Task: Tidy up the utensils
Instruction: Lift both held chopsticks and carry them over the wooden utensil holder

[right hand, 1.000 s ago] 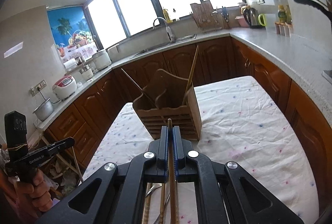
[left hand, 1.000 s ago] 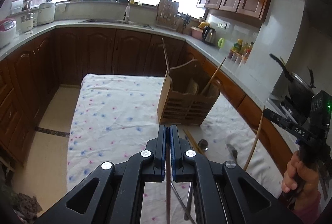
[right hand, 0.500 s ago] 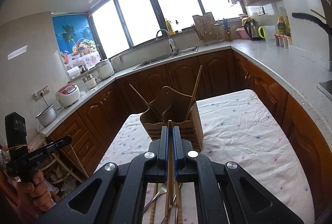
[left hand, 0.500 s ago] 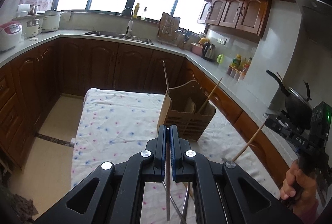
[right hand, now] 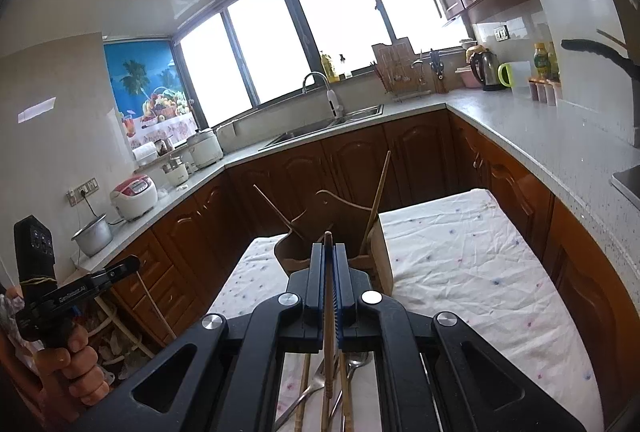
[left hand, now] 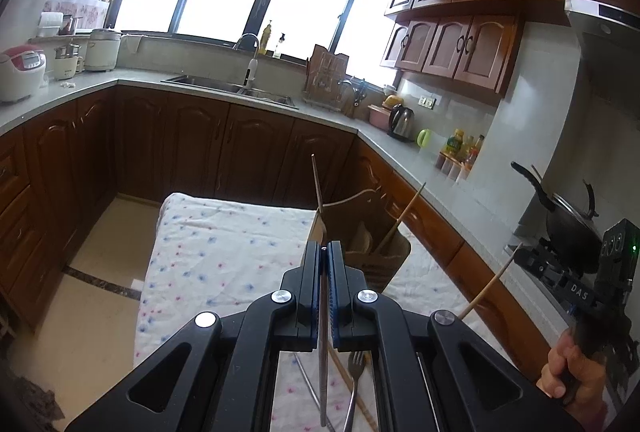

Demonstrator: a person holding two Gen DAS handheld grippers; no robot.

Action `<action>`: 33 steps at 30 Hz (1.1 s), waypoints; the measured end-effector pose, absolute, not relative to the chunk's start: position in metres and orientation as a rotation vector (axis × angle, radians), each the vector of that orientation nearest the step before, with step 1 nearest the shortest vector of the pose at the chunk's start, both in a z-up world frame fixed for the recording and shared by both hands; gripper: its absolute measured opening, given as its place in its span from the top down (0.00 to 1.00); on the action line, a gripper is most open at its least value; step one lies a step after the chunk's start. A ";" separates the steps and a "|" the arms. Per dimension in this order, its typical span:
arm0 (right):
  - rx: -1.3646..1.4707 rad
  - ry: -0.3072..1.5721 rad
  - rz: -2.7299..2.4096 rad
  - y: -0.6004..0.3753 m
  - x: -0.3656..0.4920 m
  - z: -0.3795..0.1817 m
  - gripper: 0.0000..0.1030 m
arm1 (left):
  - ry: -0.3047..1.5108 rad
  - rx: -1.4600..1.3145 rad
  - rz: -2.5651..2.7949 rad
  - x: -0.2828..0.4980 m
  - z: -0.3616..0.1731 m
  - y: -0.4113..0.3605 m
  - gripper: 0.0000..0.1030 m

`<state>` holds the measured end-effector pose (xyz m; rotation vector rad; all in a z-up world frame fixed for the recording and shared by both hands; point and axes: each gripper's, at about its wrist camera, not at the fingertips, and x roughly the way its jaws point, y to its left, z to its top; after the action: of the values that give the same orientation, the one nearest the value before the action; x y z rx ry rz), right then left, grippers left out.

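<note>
My left gripper (left hand: pixel 325 252) is shut on a thin grey chopstick (left hand: pixel 323 352) that hangs down between its pads. Just beyond it on the table, a wooden utensil holder (left hand: pixel 372 232) has two chopsticks leaning out of it. My right gripper (right hand: pixel 329 252) is shut on a wooden chopstick (right hand: pixel 329 312), with the wooden utensil holder (right hand: pixel 332 224) close behind its tips. In the left wrist view the right gripper (left hand: pixel 560 280) is at the far right, its chopstick (left hand: pixel 492 284) slanting down. In the right wrist view the left gripper (right hand: pixel 92 280) is at the far left.
A fork (left hand: pixel 354 372) and loose chopsticks lie on the flowered tablecloth (left hand: pixel 224 252) under the grippers; a fork (right hand: pixel 312 392), a spoon (right hand: pixel 356 360) and wooden chopsticks (right hand: pixel 304 392) show there too. Dark cabinets and a grey counter (right hand: pixel 540 128) ring the table. A wok (left hand: pixel 568 228) stands at the right.
Both cameras have tilted upward, so the holder sits lower in each view. The right gripper has risen a little, and its chopstick has swung from near vertical to a slant.
</note>
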<state>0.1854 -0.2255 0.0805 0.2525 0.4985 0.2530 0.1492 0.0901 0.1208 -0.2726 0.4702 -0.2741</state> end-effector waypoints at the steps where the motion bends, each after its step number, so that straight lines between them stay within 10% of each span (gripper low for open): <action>1: 0.253 0.496 0.253 -0.226 0.187 0.081 0.97 | 0.468 -0.274 -0.274 0.151 0.121 0.090 0.98; 33: 0.263 0.284 0.198 -0.241 0.284 0.146 0.97 | 0.200 -0.302 -0.223 0.287 0.131 0.050 0.98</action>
<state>0.2836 -0.2406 0.1456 0.2631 0.2844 0.1982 0.2870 0.0502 0.1306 -0.3020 0.2002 -0.2225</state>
